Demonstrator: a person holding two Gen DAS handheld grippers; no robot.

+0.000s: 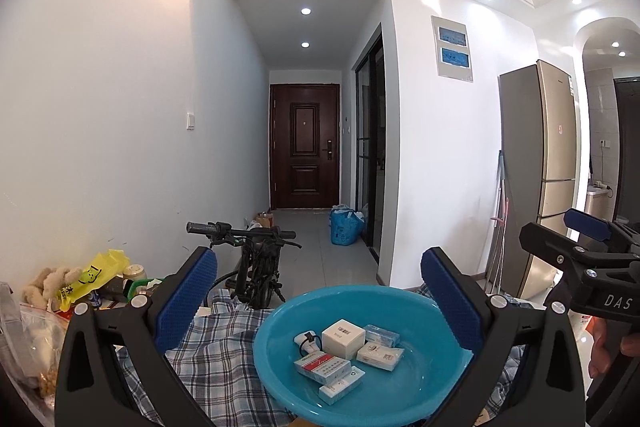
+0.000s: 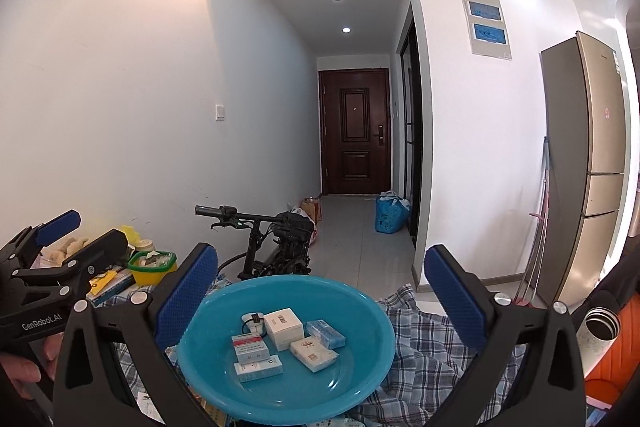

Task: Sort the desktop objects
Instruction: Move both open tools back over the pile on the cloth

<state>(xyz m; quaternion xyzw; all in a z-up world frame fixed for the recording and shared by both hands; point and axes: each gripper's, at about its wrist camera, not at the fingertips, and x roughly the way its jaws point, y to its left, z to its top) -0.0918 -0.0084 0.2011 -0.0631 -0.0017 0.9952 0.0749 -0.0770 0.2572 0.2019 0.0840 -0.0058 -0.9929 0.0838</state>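
A round blue basin (image 1: pixel 420 383) (image 2: pixel 360 371) sits on a plaid cloth just past both sets of fingers. In it lie a white cube box (image 1: pixel 343 338) (image 2: pixel 283 323), a red-and-white box (image 1: pixel 322 367) (image 2: pixel 250 345), a light blue box (image 1: pixel 382 334) (image 2: pixel 325 334), a white packet (image 1: pixel 380 355) (image 2: pixel 314 353), a small white box (image 1: pixel 342 387) (image 2: pixel 258 369) and a white item with a black cable (image 1: pixel 308 341) (image 2: pixel 253 321). My left gripper (image 1: pixel 320 259) (image 2: pixel 86 233) is open and empty, above the basin's near side. My right gripper (image 2: pixel 322 255) (image 1: pixel 560 231) is also open and empty, beside it.
The plaid cloth (image 1: pixel 216 347) covers the tabletop. At the left stand a yellow bag (image 1: pixel 96 275), a plush toy (image 1: pixel 52 283) and a green-rimmed container (image 2: pixel 154 267). A folding bike (image 2: pixel 276 247) stands behind the table. A steel flask (image 2: pixel 600 335) stands at the right.
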